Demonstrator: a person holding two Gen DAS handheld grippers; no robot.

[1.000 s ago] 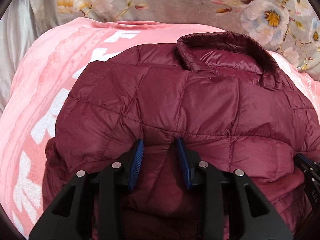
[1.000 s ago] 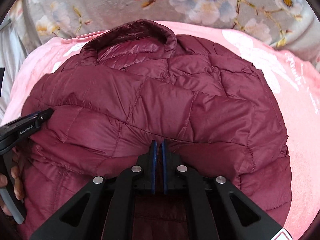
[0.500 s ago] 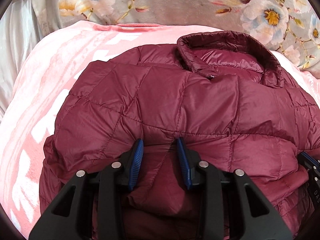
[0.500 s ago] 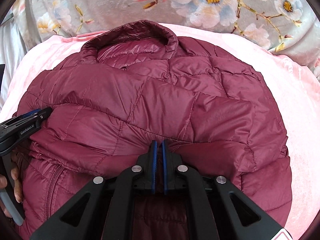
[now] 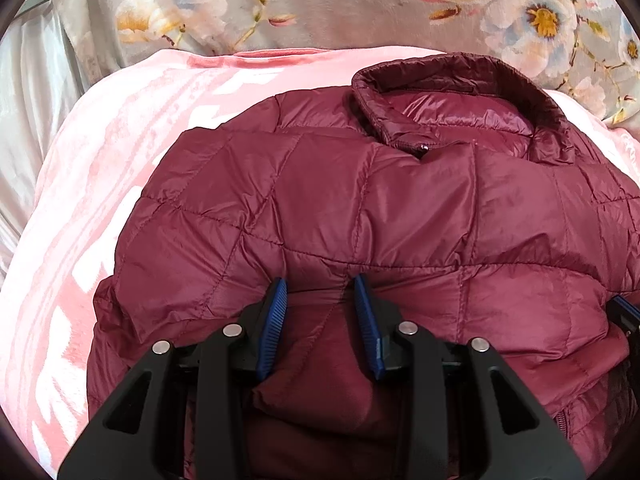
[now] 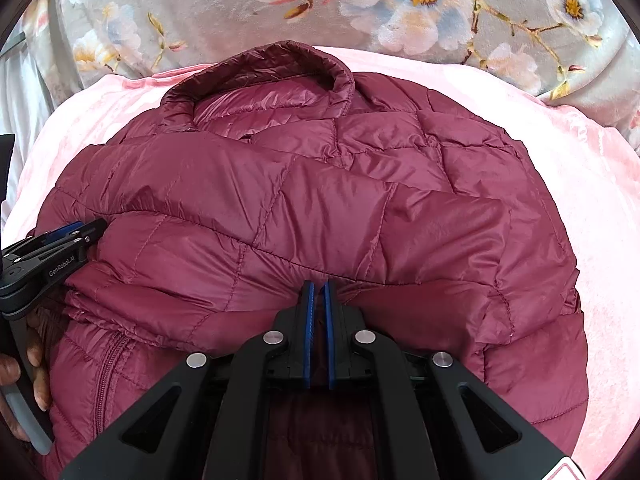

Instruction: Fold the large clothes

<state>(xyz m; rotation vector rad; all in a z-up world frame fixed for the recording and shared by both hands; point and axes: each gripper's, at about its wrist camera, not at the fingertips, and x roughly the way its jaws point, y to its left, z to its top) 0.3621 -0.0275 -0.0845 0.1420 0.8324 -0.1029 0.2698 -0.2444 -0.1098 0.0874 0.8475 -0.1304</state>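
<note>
A maroon quilted puffer jacket [image 5: 360, 208] lies on a pink blanket [image 5: 120, 160], its collar [image 5: 460, 92] at the far end. The near part is folded up over the body. My left gripper [image 5: 320, 284] is shut on a thick bunch of the jacket's near edge, which fills the gap between its blue pads. In the right wrist view the jacket [image 6: 320, 200] fills the middle, and my right gripper [image 6: 319, 286] is shut tight on a thin fold of it. The left gripper [image 6: 60, 240] shows at that view's left edge, held by a hand [image 6: 36, 364].
A grey floral cloth [image 6: 240, 8] lies beyond the collar [image 6: 280, 60]. The pink blanket [image 6: 580, 200] spreads to the right of the jacket. A zip [image 6: 112, 356] runs down the lower layer at the near left. Pale shiny fabric [image 5: 24, 120] borders the blanket on the left.
Both grippers keep their grip and place. The jacket's upper layer has shifted a little, and more of the zip shows at the lower left of the right wrist view.
</note>
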